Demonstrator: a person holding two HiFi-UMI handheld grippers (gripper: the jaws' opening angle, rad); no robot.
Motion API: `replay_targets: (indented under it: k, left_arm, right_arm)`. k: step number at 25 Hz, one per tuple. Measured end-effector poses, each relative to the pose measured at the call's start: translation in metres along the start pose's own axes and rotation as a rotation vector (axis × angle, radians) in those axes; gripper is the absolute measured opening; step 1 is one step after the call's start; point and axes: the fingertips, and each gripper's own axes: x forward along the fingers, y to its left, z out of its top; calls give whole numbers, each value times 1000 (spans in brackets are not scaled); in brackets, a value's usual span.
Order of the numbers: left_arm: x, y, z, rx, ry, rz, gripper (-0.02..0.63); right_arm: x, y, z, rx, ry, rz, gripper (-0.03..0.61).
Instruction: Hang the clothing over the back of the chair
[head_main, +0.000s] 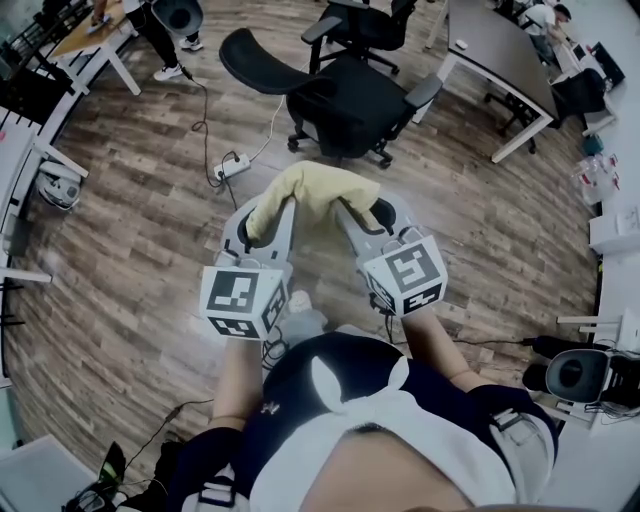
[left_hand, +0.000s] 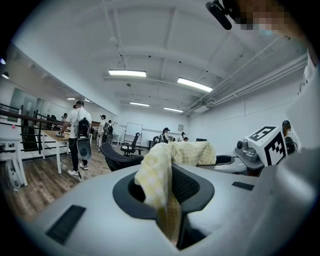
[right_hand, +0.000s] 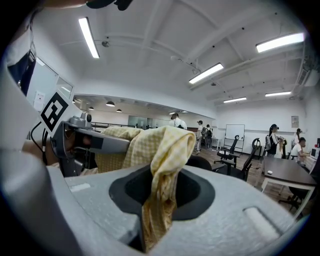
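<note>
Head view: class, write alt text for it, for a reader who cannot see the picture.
Seen from above, a left claw and a right claw each grip one end of a bunched yellow checked cloth, holding it over a wooden floor. A black office chair stands just beyond it, with nothing hung on it yet.

The yellow checked cloth garment spans between the left gripper and the right gripper, one end pinched in the jaws of each. It is near the black mesh office chair, on the person's side of it. A white power strip lies on the wooden plank floor left of the chair, and a dark-topped table with white legs stands to the chair's right.
</note>
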Motion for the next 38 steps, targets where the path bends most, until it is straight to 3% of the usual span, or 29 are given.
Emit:
replay_targets:
  k: [14, 25, 38]
  left_arm:
    - [18, 54, 1, -33, 11, -64, 74]
    - [19, 67, -14, -72, 19, -86, 74]
    - [47, 85, -9, -50, 26, -77, 74]
  right_arm:
    - [54, 3, 6, 8, 36, -53, 91]
    - [66, 11, -6, 6, 79, -72, 91]
    - [93, -10, -6, 18, 58, -64, 91]
